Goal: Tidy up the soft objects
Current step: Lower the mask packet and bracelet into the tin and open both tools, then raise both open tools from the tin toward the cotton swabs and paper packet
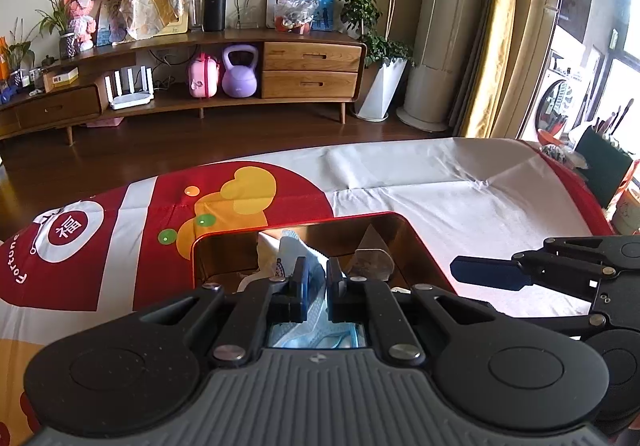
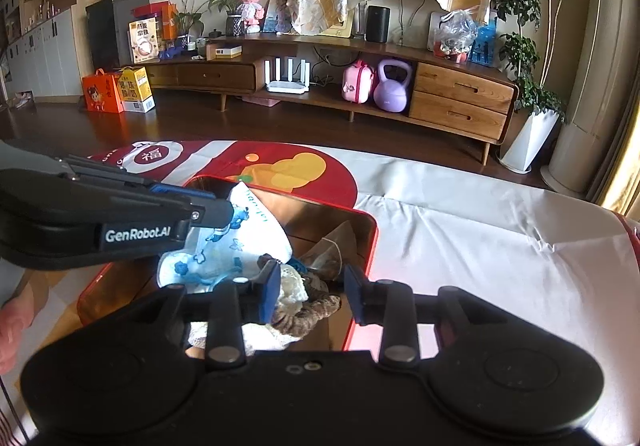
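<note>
The left gripper [image 1: 316, 278] has its jaws clenched on a pale blue pleated face mask [image 1: 316, 338], which hangs over the open red-rimmed metal box [image 1: 420, 242] with a shiny copper-coloured inside. From the right wrist view the same left gripper [image 2: 230, 212] comes in from the left, and the cloth in its jaws shows as white with blue printed figures [image 2: 240, 242], drooping into the box [image 2: 370, 246].

The right gripper [image 2: 310, 290] hovers low over the near end of the box, its jaws released and well apart, nothing between them. Just ahead of them, inside the box, lie a brown fuzzy scrunchie [image 2: 312, 310], a white lacy piece of fabric [image 2: 292, 292] and a translucent pyramid-shaped sachet [image 2: 332, 246].

The box stands on a surface covered by a red, white and orange printed cloth [image 2: 460, 230]. Beyond it, a long wooden sideboard [image 2: 460, 98] runs along the wall.
</note>
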Motion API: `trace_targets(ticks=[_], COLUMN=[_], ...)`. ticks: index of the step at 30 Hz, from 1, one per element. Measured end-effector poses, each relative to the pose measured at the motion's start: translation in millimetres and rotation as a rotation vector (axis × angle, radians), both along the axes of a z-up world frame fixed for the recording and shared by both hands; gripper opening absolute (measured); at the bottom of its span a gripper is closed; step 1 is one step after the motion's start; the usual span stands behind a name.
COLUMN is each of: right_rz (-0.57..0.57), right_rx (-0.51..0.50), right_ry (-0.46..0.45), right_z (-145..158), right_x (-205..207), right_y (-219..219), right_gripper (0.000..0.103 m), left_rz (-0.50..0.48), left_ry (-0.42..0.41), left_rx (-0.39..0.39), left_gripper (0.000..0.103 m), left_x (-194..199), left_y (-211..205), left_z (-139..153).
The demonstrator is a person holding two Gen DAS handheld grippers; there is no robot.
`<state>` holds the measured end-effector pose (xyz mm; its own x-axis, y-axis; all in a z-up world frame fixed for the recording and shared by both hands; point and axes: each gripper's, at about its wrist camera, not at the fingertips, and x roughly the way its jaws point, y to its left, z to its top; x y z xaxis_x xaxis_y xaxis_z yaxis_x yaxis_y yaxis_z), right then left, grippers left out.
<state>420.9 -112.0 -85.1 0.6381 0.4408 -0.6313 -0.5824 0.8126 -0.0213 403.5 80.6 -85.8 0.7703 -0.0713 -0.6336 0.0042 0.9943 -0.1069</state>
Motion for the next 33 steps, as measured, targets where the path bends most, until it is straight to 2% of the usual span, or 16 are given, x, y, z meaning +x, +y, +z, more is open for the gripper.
trace_targets(ticks=[7, 9, 11, 12, 21, 25, 33], right_rz=[0.009, 0.011, 0.017, 0.02, 0.04, 0.043, 0.06], right_rx=[0.004, 0.008, 0.01, 0.011, 0.043, 0.065, 0.11], right_ry=[-0.008, -0.011, -0.012, -0.014, -0.02, -0.02, -0.041], right_z=[7.4, 9.4, 12.5, 13.8, 31.4, 41.7, 64.0], right_x=[-12.6, -17.3, -21.3, -24.0, -47.8, -61.1, -95.1], right_y=[-6.1, -8.6, -10.9, -12.2, -32.6, -39.9, -54.5], right_gripper=[0.044, 0.046, 0.049, 0.05, 0.063, 0.065, 0.078], left_rz=[0.008, 0.014, 0.02, 0.017, -0.004, -0.001, -0.012], left_ry=[0.01, 0.013, 0.01, -0.003, -0.043, -0.054, -0.068], left_rx=[0.003, 0.007, 0.007, 0.004, 0.061, 0.046, 0.036], left_gripper=[0.011, 0.029, 0.078, 0.08, 0.08, 0.08, 0.083], left_x=[-7.4, -9.7, -13.4, -16.5, -47.0, -63.8, -101.3], left_y=[-3.5, -4.8, -6.1, -6.4, -14.4, -13.6, -18.7], left_z=[6.7, 9.0, 11.6, 13.6, 31.0, 39.5, 57.7])
